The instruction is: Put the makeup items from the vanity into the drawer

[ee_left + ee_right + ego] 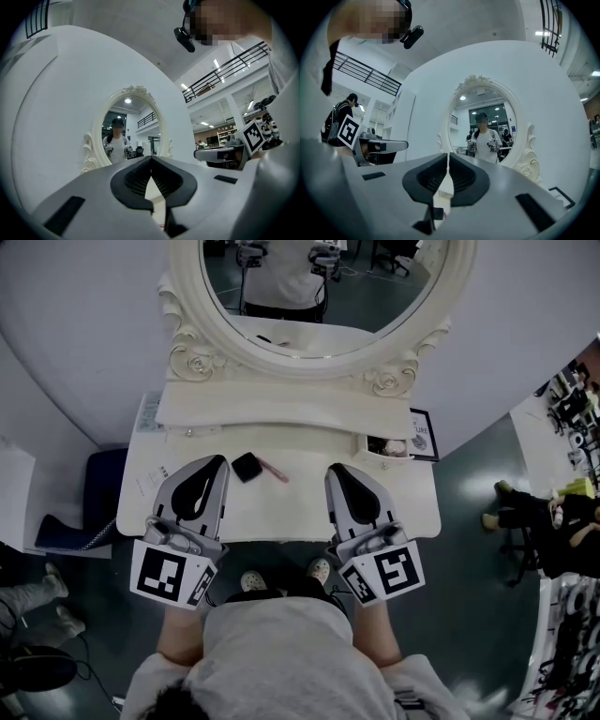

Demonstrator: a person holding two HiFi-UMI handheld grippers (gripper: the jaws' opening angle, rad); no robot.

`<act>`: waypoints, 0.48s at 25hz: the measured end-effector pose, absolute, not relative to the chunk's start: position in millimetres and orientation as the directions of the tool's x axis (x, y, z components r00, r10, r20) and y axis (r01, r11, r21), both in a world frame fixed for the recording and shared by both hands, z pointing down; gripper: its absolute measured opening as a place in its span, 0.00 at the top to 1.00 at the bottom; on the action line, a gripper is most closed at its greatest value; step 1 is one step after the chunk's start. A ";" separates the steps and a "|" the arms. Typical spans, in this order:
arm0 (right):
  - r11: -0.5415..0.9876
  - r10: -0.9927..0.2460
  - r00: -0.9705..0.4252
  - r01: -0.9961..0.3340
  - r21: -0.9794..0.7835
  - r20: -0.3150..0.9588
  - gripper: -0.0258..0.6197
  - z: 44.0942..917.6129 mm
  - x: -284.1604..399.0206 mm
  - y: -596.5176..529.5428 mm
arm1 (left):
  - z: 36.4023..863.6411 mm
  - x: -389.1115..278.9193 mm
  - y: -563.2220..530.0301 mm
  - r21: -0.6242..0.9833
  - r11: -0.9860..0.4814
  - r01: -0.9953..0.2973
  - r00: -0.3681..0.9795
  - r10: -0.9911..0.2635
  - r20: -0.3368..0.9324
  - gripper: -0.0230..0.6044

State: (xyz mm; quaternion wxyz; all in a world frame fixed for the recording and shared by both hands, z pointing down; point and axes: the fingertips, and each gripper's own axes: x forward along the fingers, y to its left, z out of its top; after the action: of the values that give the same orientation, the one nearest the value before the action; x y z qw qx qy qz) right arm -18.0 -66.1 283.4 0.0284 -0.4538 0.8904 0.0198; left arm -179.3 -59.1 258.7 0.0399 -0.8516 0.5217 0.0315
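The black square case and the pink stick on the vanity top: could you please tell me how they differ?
The black square case is dark and squarish; the pink stick is pale, thin and long. The black square case lies nearer the left gripper; the pink stick lies at its right, slanted. Both lie loose on the vanity top, unheld.
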 end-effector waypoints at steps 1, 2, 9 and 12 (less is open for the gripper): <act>0.589 -0.806 -0.588 -0.808 0.011 -0.068 0.92 283.1 -18.9 -65.8 | 258.2 -180.0 -59.3 -0.033 -0.452 -0.891 0.453 -0.886 -0.097 0.94; 0.590 -0.805 -0.590 -0.807 0.013 -0.067 0.92 282.9 -19.7 -65.4 | 257.7 -180.7 -59.3 -0.029 -0.452 -0.891 0.453 -0.886 -0.099 0.94; 0.592 -0.803 -0.592 -0.806 0.023 -0.069 0.92 282.4 -21.8 -62.2 | 255.4 -180.9 -57.7 -0.032 -0.458 -0.888 0.459 -0.881 -0.116 0.94; 0.592 -0.803 -0.592 -0.806 0.027 -0.071 0.92 281.3 -23.0 -61.4 | 255.2 -181.5 -57.2 -0.031 -0.461 -0.887 0.461 -0.880 -0.117 0.94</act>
State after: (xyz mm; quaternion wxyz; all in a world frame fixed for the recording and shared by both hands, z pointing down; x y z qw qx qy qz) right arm -23.0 -61.4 281.3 0.0255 -0.4509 0.8918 0.0279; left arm -181.5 -57.2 255.2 0.0436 -0.8535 0.5175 0.0421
